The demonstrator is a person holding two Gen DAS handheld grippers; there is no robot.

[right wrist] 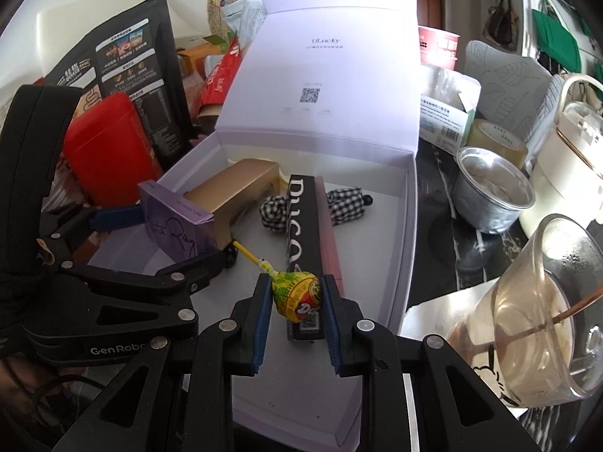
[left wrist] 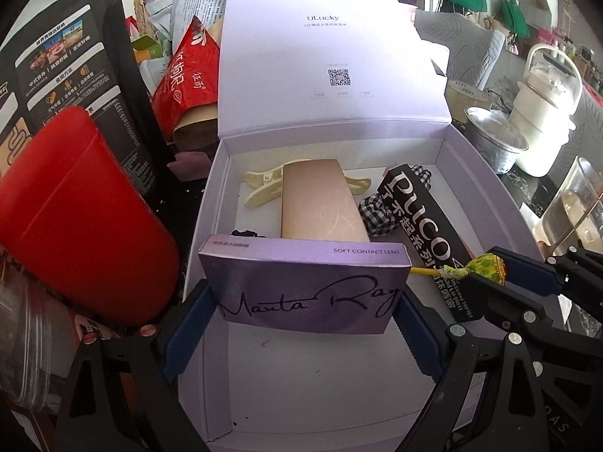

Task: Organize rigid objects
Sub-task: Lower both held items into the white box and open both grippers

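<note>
An open white gift box [left wrist: 475, 173] [right wrist: 409, 226] with its lid up holds a gold box [left wrist: 320, 199] [right wrist: 233, 188], a cream clip [left wrist: 264, 188], a checked scrunchie [left wrist: 377, 211] [right wrist: 275, 211] and a long black box [left wrist: 422, 218] [right wrist: 301, 218]. My left gripper [left wrist: 305, 305] [right wrist: 158, 222] is shut on a purple contact lens box [left wrist: 305, 282] [right wrist: 177, 222], held over the gift box's near left part. My right gripper [right wrist: 296, 293] [left wrist: 501, 271] is shut on a yellow-wrapped lollipop [right wrist: 297, 293] [left wrist: 486, 267], its stick pointing toward the purple box, above the black box's near end.
A red container [left wrist: 75, 218] [right wrist: 105, 150] and a black printed bag [left wrist: 64, 60] [right wrist: 132, 60] stand left of the gift box. On the right are a foil cup [left wrist: 497, 139] [right wrist: 490, 192], a white pot [left wrist: 546, 113], a tape roll [right wrist: 493, 135] and a clear glass cup [right wrist: 546, 312].
</note>
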